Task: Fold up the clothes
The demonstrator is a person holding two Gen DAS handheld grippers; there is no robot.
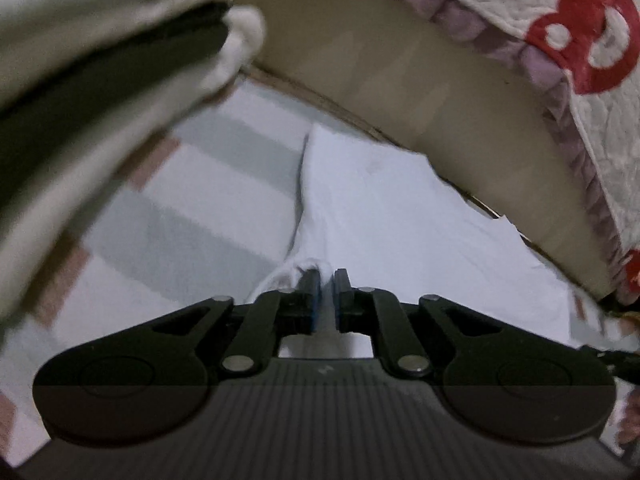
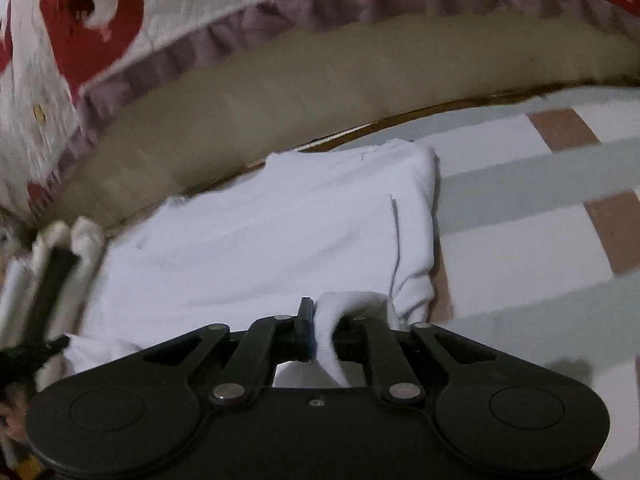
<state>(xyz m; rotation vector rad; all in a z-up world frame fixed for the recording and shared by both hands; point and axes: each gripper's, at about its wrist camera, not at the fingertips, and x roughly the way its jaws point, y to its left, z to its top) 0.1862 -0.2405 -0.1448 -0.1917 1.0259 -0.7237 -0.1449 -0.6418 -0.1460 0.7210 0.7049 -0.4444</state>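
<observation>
A white garment (image 1: 384, 216) lies folded on a striped sheet (image 1: 192, 208). My left gripper (image 1: 328, 280) is shut on the garment's near edge, with cloth bunched between its fingers. In the right wrist view the same white garment (image 2: 280, 232) spreads ahead. My right gripper (image 2: 328, 312) is shut on a fold of its near edge, and the cloth drapes over the right finger. A gloved hand with a black tool (image 2: 52, 264) shows at the left, beside the garment.
A tan mattress side (image 1: 460, 100) runs along the far edge under a white quilt with red print (image 1: 580, 28). A stack of white and dark cloth (image 1: 100, 80) hangs blurred at upper left. The striped sheet (image 2: 540, 216) extends to the right.
</observation>
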